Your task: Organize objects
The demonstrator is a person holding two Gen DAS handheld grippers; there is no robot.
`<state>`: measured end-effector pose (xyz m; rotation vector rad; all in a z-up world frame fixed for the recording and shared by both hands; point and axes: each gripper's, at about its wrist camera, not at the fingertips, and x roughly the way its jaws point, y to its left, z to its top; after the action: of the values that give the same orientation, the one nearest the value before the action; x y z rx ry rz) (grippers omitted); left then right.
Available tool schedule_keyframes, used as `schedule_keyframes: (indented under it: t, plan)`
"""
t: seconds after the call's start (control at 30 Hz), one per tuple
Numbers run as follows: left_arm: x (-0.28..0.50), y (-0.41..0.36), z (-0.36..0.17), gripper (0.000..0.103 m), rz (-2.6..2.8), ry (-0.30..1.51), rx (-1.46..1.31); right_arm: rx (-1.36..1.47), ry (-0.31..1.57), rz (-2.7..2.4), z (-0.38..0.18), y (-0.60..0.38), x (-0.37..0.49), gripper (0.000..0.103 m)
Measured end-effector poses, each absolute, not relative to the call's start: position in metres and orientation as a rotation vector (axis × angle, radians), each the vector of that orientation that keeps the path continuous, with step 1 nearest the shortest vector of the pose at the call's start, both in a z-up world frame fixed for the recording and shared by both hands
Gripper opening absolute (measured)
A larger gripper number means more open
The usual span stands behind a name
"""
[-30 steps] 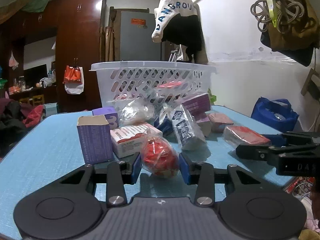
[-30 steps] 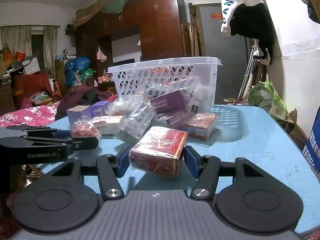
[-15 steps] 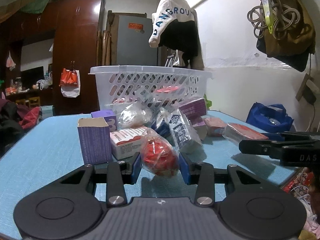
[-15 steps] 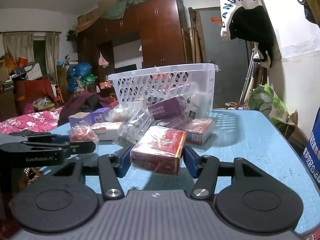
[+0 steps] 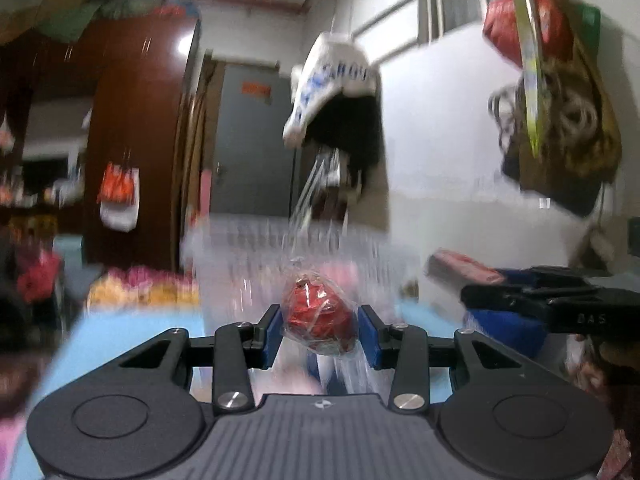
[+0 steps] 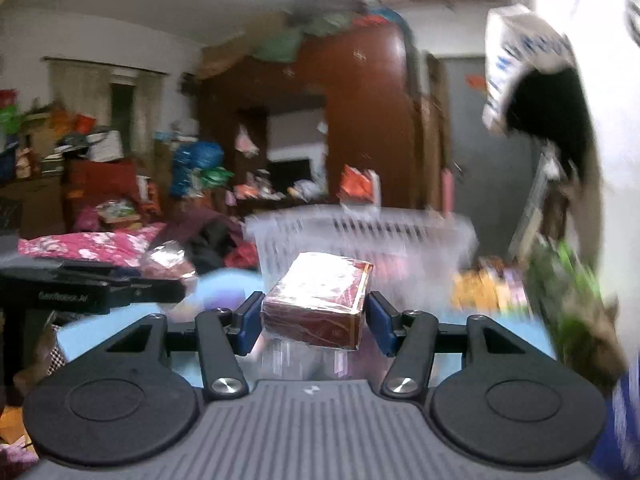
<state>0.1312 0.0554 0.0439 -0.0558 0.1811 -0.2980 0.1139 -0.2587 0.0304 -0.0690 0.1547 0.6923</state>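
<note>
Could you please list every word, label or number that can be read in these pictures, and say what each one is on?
"DAS" on the side of the right claw, seen from the left wrist.
"GenRobot.AI", faint, on the side of the left claw, seen from the right wrist.
Blue letters on the hanging white garment: too blurred.
Print on the red box and red bagged packet: unreadable.

The wrapped packet (image 5: 319,319) is red under clear film. The box (image 6: 319,300) is dark red; the basket (image 6: 362,240) is white with slotted sides. The counter (image 5: 132,330) is light blue.
</note>
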Motion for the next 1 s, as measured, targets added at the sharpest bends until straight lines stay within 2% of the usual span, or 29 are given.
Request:
schedule_keyframes:
  t: [0.13, 0.27, 0.3, 0.33, 0.37, 0.4, 0.5, 0.63, 0.8, 0.93, 1.0]
  plan:
    - [0.215, 0.054, 0.101, 0.045, -0.252, 0.242, -0.027, -0.146, 0.139, 0.676, 0.087, -0.232, 0.181, 0.058]
    - [0.291, 0.056, 0.109, 0.045, -0.235, 0.364, -0.087, -0.174, 0.233, 0.694, 0.098, -0.206, 0.245, 0.059]
    - [0.301, 0.055, 0.105, 0.049, -0.220, 0.377, -0.093, -0.193, 0.226, 0.669, 0.095, -0.201, 0.253, 0.060]
    - [0.310, 0.054, 0.101, 0.057, -0.216, 0.389, -0.095, -0.211, 0.213, 0.662, 0.091, -0.198, 0.259, 0.068]
    - [0.316, 0.053, 0.097, 0.079, -0.211, 0.405, -0.095, -0.234, 0.226, 0.653, 0.088, -0.194, 0.264, 0.089]
    - [0.320, 0.053, 0.092, 0.095, -0.203, 0.422, -0.102, -0.251, 0.239, 0.627, 0.084, -0.190, 0.268, 0.095]
    - [0.298, 0.062, 0.085, 0.097, -0.214, 0.397, -0.105, -0.251, 0.170, 0.558, 0.080, -0.199, 0.249, 0.102]
    - [0.225, 0.076, 0.068, 0.103, -0.199, 0.309, -0.069, -0.134, 0.148, 0.581, 0.066, -0.241, 0.199, 0.103]
    - [0.162, 0.083, 0.017, 0.102, -0.170, 0.318, -0.095, -0.168, 0.366, 0.518, 0.008, -0.256, 0.188, 0.103]
    - [0.136, 0.093, -0.008, 0.099, -0.171, 0.326, -0.162, -0.166, 0.471, 0.512, -0.016, -0.247, 0.194, 0.091]
    - [0.132, 0.095, -0.014, 0.099, -0.133, 0.325, -0.156, -0.176, 0.502, 0.510, -0.021, -0.238, 0.199, 0.090]
